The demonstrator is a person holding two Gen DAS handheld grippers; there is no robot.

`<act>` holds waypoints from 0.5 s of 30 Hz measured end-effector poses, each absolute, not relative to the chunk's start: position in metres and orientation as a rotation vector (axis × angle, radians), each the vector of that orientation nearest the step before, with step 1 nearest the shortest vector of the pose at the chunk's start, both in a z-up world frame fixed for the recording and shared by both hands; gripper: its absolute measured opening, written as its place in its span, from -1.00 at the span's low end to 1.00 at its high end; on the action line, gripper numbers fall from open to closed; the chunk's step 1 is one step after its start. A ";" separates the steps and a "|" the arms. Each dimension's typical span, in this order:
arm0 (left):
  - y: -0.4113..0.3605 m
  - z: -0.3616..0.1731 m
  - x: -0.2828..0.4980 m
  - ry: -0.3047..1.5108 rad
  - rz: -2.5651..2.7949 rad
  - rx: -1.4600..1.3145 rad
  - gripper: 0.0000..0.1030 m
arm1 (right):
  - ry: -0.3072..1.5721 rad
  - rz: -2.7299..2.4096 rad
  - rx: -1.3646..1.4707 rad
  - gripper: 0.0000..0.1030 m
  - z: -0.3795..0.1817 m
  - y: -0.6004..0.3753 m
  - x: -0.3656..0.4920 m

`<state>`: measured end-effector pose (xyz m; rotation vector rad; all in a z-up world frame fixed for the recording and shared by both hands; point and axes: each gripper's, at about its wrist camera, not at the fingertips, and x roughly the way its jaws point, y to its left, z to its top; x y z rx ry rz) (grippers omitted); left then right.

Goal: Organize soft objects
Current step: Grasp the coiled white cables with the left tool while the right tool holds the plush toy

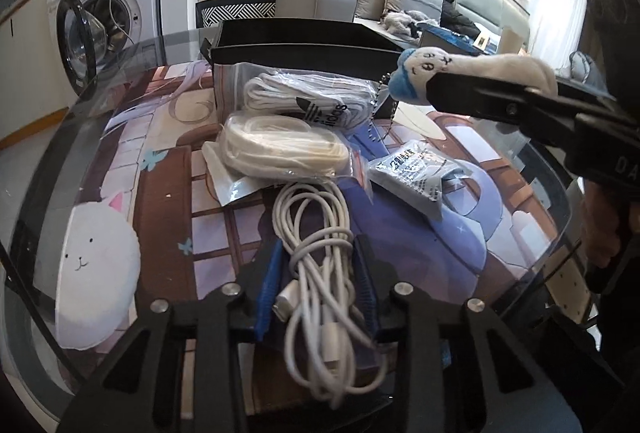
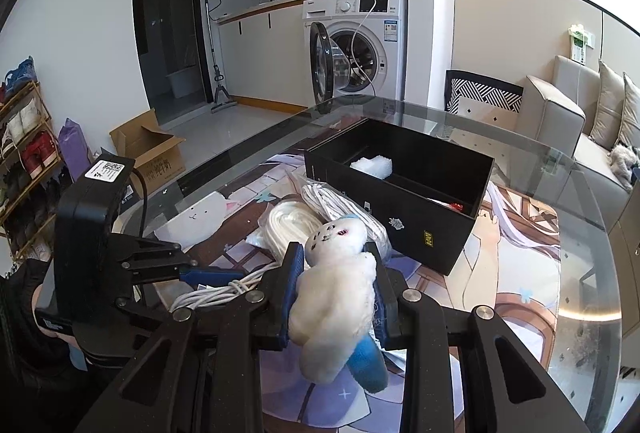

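- Left tongs: blue pads closed on the coiled white cable, which lies on the tabletop near its near edge; the same tongs show from the side at the left of the right wrist view, pads on the cable bundle.
- Tabletop: round glass over a printed cartoon mat; glass rim also seen in the right wrist view.
- Bag of cream laces: clear zip bag, just beyond the cable toward the tabletop's middle.
- Bag of white laces: clear bag with a black trefoil logo, behind the cream one, touching the front wall of the black box.
- Black box: open-topped, on the far half of the tabletop; the right wrist view shows a divider and a white crumpled piece inside.
- Small grey packet: printed wrapper, right of the lace bags, lying flat.
- Right tongs: clamped on the white plush toy with blue limbs, held in the air above the tabletop's near right part; toy seen from the side, a bead chain hanging from it.
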<state>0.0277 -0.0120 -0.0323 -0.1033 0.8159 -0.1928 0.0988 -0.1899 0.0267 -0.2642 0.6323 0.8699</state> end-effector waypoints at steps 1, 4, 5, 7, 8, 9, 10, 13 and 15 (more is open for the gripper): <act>-0.011 -0.032 0.027 0.815 -0.191 -0.103 -0.37 | 0.631 0.869 -0.264 -0.42 0.027 -0.190 0.099; -0.007 -0.031 0.023 0.810 -0.193 -0.115 -0.38 | 0.629 0.871 -0.262 -0.42 0.027 -0.190 0.099; -0.005 -0.031 0.021 0.808 -0.193 -0.120 -0.38 | 0.628 0.871 -0.262 -0.42 0.027 -0.190 0.099; -0.002 -0.030 0.017 0.804 -0.198 -0.132 -0.38 | 0.626 0.872 -0.261 -0.42 0.027 -0.190 0.099; -0.001 -0.029 0.015 0.802 -0.200 -0.134 -0.38 | 0.625 0.873 -0.260 -0.42 0.027 -0.189 0.099; 0.000 -0.028 0.013 0.798 -0.201 -0.136 -0.38 | 0.623 0.873 -0.260 -0.42 0.028 -0.189 0.099; 0.001 -0.026 0.011 0.791 -0.203 -0.141 -0.38 | 0.621 0.873 -0.258 -0.42 0.028 -0.189 0.098; 0.005 -0.021 0.004 0.768 -0.207 -0.158 -0.38 | 0.613 0.877 -0.254 -0.42 0.029 -0.190 0.097; 0.007 -0.018 0.001 0.755 -0.202 -0.167 -0.38 | 0.609 0.876 -0.249 -0.42 0.030 -0.191 0.097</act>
